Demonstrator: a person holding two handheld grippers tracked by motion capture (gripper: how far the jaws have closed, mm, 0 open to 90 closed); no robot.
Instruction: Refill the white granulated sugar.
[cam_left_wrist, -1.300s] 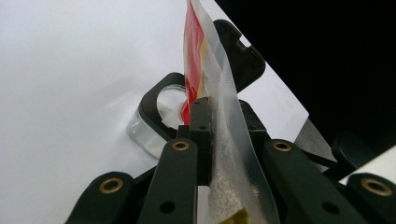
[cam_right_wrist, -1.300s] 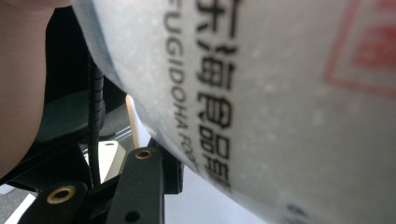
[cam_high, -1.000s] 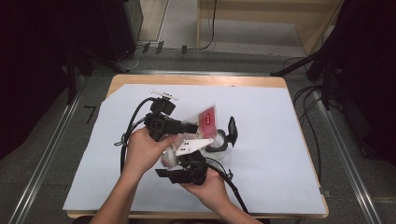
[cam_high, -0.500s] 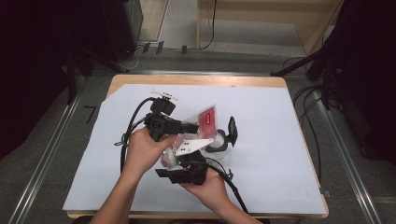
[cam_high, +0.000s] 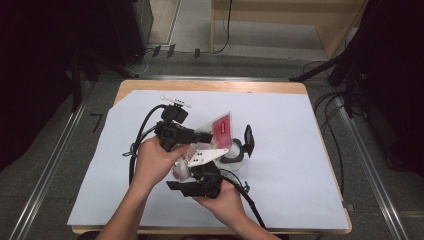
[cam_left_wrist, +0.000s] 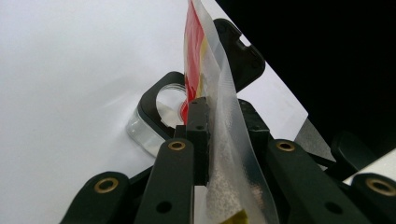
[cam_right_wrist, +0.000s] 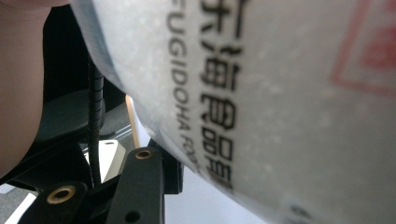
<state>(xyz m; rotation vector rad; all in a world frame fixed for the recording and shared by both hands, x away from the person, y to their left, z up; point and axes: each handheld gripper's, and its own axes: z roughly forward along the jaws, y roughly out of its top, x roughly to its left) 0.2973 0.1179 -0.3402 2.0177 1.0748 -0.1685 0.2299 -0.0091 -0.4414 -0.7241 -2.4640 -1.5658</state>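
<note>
A clear plastic bag (cam_high: 220, 127) with a red label and powdery contents is held tilted above the table between both grippers. My left gripper (cam_high: 207, 136) is shut on its upper edge; in the left gripper view the jaws (cam_left_wrist: 219, 112) pinch the bag's film (cam_left_wrist: 226, 140). My right gripper (cam_high: 200, 176) grips the bag's bulging lower end, and in the right gripper view the printed bag (cam_right_wrist: 280, 93) lies over one black finger (cam_right_wrist: 142, 182) and hides the other. Just under the bag's top stands a clear round container (cam_high: 233, 158) with a black rim, its black lid (cam_high: 248, 139) flipped up.
A white paper sheet (cam_high: 300, 150) covers the wooden table (cam_high: 210, 85). Black cables (cam_high: 141, 135) trail from both grippers across the sheet's left and near side. Dark floor, rails and more cables surround the table.
</note>
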